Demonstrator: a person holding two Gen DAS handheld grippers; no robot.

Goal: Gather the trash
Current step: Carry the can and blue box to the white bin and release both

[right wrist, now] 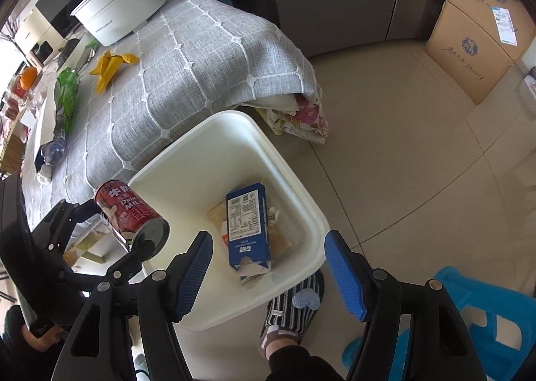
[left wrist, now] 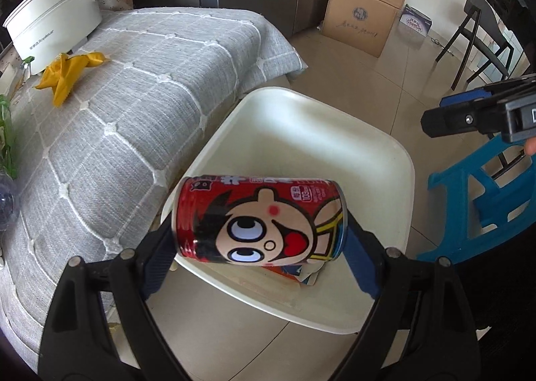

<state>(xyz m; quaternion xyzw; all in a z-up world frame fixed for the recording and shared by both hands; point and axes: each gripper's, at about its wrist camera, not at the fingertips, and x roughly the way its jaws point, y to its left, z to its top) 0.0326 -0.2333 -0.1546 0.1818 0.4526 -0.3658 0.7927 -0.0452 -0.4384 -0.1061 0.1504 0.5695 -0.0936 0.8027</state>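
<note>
Grey quilted tablecloth (left wrist: 140, 86), beige tiled floor (right wrist: 418, 153)

The can (left wrist: 258, 220) is red with a cartoon face. The bin (right wrist: 301, 213) is white, the carton (right wrist: 246, 223) inside it blue. The desk's cloth (right wrist: 201, 56) is grey with white diamond stitching, the wrapper (left wrist: 67, 74) yellow, the stool (right wrist: 485, 310) bright blue.
</note>
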